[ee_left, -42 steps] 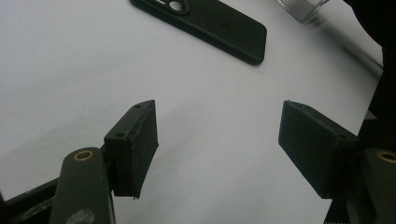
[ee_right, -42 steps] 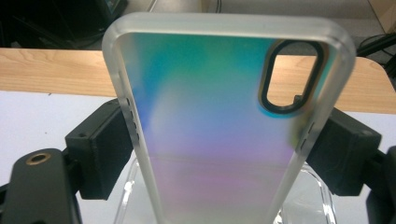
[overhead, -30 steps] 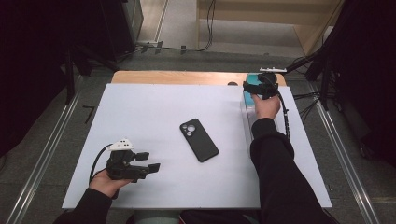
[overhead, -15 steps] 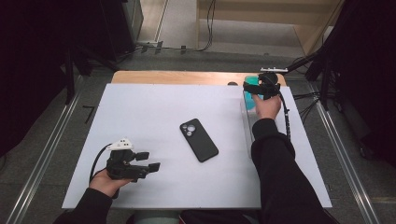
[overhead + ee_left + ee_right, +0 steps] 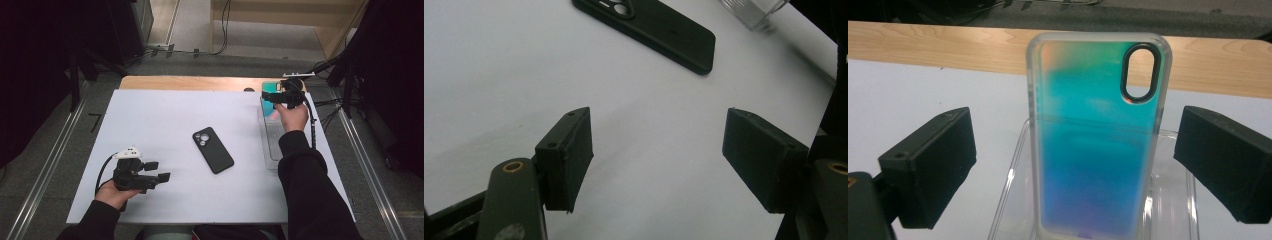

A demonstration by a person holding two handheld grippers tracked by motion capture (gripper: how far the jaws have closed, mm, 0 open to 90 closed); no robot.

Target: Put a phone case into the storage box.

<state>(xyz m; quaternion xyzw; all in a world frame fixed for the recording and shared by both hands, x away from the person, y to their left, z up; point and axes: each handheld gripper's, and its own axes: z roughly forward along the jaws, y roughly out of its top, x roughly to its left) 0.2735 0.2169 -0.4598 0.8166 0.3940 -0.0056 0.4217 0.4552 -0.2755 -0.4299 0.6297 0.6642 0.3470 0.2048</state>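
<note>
Both hands level; right gripper (image 5: 1073, 165) jaws just opening beside phone case (image 5: 1095, 145).

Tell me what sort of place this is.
Probably a lab or studio recording station, not a home: a bare white table on metal floor rails, cables trailing over grey carpet, and dark curtains at the sides.

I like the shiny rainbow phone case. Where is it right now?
The rainbow phone case stands upright in the clear tray at the table's far right. In the right gripper view it sits between the open right claw, not touched.
</note>
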